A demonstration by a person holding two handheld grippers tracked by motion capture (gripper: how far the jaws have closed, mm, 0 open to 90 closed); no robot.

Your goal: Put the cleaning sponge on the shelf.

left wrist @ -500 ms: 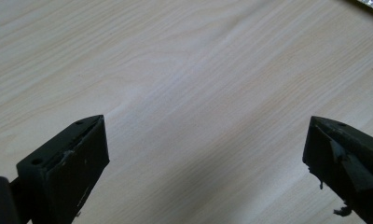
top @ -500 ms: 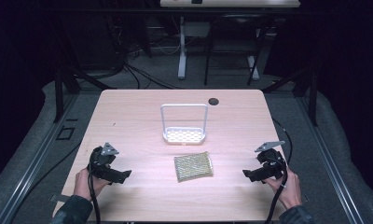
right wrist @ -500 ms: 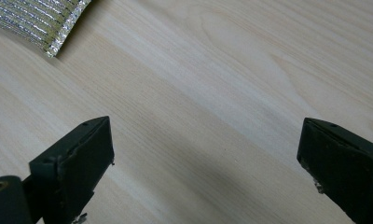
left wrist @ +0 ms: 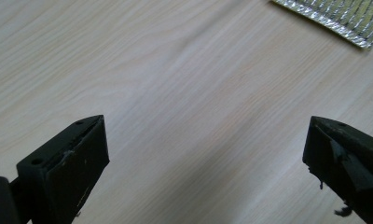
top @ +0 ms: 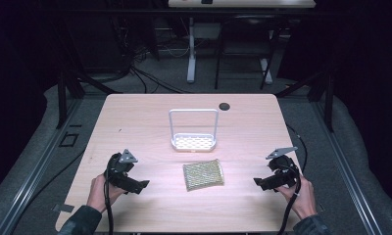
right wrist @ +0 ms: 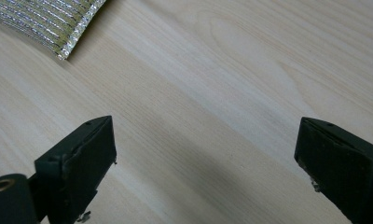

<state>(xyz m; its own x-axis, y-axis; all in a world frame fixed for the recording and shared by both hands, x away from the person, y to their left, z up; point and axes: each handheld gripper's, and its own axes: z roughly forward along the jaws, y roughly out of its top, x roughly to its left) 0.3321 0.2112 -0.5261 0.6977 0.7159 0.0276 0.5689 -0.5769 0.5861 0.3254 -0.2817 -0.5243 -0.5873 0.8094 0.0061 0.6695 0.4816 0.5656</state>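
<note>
The flat, glittery gold-green woven scouring pad (top: 203, 175) lies mid-bench, just before the white perforated wire-handled rack (top: 193, 142), unmoved since before. The left gripper (top: 135, 185) and right gripper (top: 262, 182) flank it, well apart, jaws spread wide and empty, both unchanged.

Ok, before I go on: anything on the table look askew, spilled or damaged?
Nothing stands out. The scouring pad lies flat on the table, slightly rotated against its edge, just in front of the white rack, which stands upright. The left gripper and right gripper are both open, holding nothing, either side of the pad.
</note>
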